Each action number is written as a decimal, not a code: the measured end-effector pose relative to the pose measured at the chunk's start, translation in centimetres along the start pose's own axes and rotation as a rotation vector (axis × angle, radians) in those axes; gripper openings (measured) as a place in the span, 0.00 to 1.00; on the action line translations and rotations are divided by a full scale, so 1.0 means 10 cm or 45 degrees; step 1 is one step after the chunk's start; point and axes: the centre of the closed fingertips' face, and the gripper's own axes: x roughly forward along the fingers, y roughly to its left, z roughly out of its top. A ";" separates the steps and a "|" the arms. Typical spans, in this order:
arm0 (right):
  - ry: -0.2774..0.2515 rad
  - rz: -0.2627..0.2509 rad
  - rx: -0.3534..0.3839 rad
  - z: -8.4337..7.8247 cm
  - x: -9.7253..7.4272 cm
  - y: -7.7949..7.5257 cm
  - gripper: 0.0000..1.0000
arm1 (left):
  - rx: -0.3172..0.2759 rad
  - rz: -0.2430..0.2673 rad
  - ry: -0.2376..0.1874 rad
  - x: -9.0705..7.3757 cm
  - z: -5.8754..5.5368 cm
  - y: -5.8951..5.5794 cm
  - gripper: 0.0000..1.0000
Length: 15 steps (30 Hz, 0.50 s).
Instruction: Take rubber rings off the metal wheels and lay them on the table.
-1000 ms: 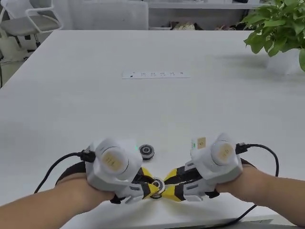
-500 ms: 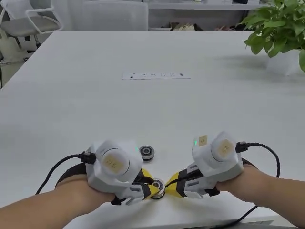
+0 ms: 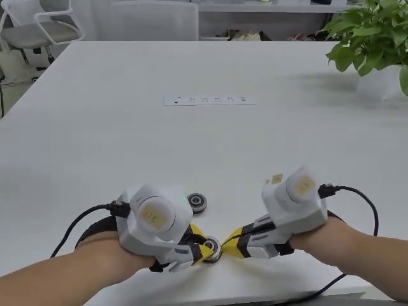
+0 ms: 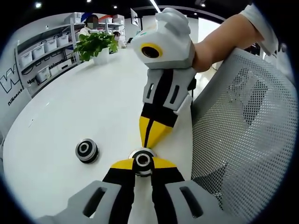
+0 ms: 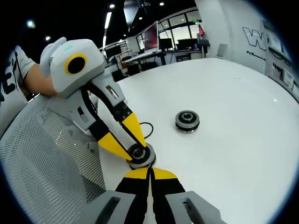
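The place reads as an open-plan office or company workspace with a lab feel. A large white table (image 3: 204,146) like a meeting table carries a white power strip (image 3: 208,100) in its middle, and a leafy potted plant (image 3: 366,32) stands at its far corner. An office chair (image 3: 39,30) with a grey seat waits beyond the table, and a grey mesh-backed chair (image 4: 247,130) sits at the near edge. Along one wall run shelves (image 4: 42,51) stocked with rows of storage bins, beside large lettering (image 4: 11,86) on the wall. Further back, computer monitors (image 5: 152,37) stand on desks under a dark ceiling with spot lights (image 5: 111,6).
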 end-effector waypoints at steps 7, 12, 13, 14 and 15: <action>-0.062 -0.001 0.095 0.06 -0.03 -0.03 0.00 | -0.002 0.001 0.003 0.00 0.00 0.00 0.08; -0.087 0.012 0.118 0.11 -0.04 -0.01 0.00 | 0.003 0.006 0.005 0.01 0.00 0.00 0.08; -0.094 0.016 0.128 0.11 -0.04 -0.01 0.00 | 0.003 0.007 0.005 0.01 0.00 0.00 0.08; -0.100 0.020 0.139 0.11 -0.04 -0.01 0.00 | 0.003 0.008 0.005 0.01 0.00 0.00 0.08; -0.107 0.027 0.149 0.12 -0.05 0.00 0.00 | 0.003 0.009 0.004 0.01 0.00 0.00 0.08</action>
